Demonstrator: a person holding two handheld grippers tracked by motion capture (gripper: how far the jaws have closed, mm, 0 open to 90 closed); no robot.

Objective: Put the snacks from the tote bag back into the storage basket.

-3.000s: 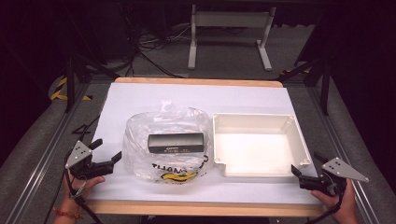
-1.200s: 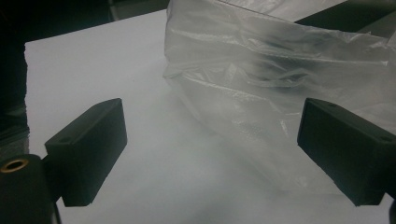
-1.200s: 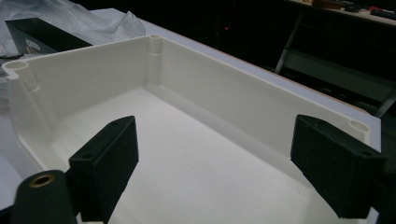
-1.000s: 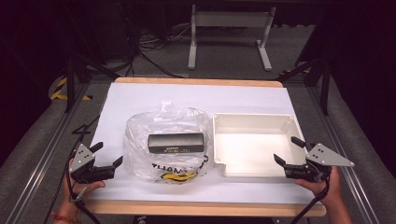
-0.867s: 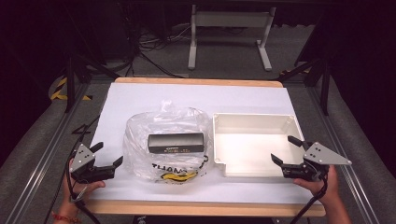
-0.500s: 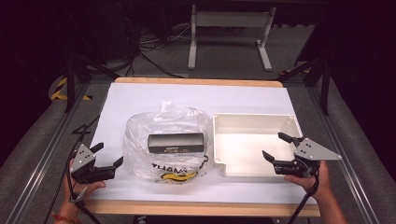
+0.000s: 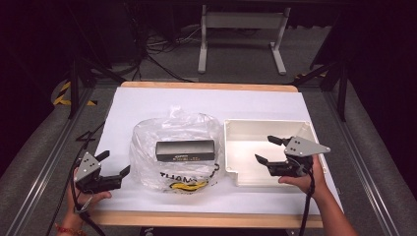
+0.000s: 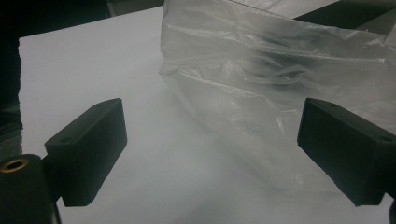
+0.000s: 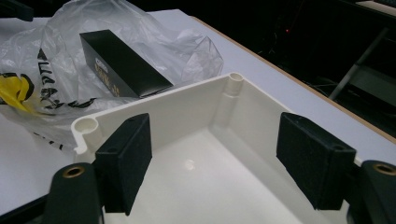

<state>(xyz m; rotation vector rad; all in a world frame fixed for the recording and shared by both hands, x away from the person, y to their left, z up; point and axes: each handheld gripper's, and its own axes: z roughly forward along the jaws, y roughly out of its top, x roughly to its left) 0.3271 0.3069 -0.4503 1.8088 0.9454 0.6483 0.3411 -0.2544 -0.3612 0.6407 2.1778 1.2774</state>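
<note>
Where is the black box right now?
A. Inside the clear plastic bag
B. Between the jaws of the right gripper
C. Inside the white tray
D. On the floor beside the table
A: the black box lies inside the clear plastic bag, left of the white tray.

This looks like a lab or test room set up for recording. A table (image 7: 211, 98) covered in white paper stands on grey carpet in a dark room, with loose cables (image 7: 157, 54) on the floor behind and a metal stand (image 7: 241, 34) beyond.
</note>
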